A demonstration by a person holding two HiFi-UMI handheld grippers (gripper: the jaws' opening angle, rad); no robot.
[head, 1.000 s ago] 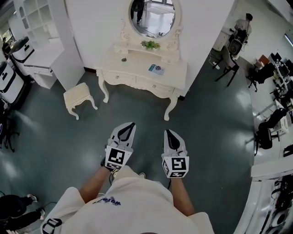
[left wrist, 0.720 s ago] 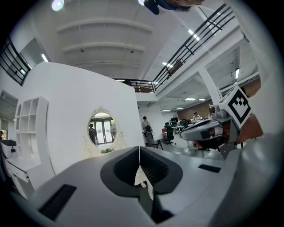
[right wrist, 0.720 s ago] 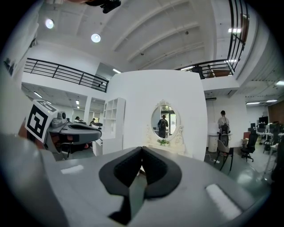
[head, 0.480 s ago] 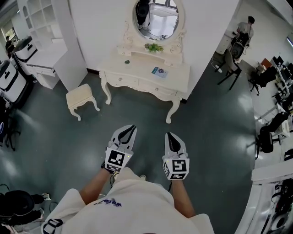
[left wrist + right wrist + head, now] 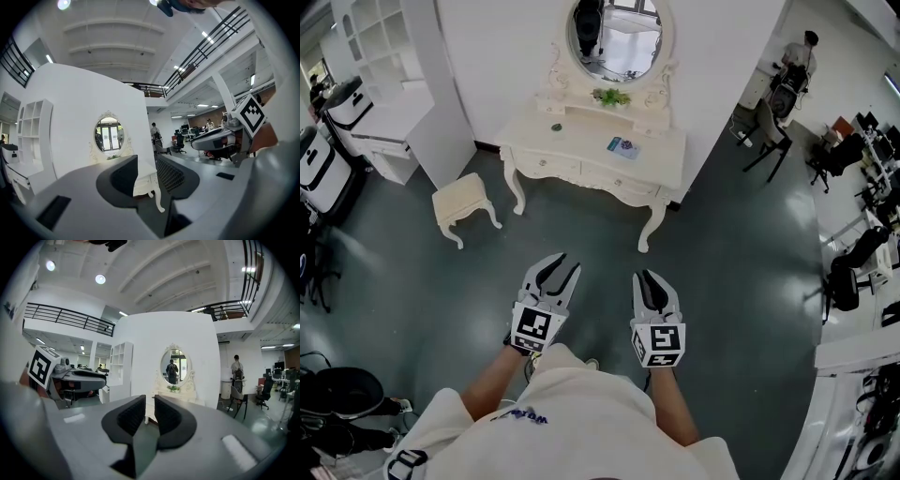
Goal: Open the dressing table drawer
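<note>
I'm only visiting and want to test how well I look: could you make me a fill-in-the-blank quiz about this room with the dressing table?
The mirror above the dressing table is ____ in shape.
In the head view, the stool stands to the table's ____.
A small green ____ sits on the shelf under the mirror.
The table's drawers are all ____.
Missing words: oval; left; plant; closed.
</note>
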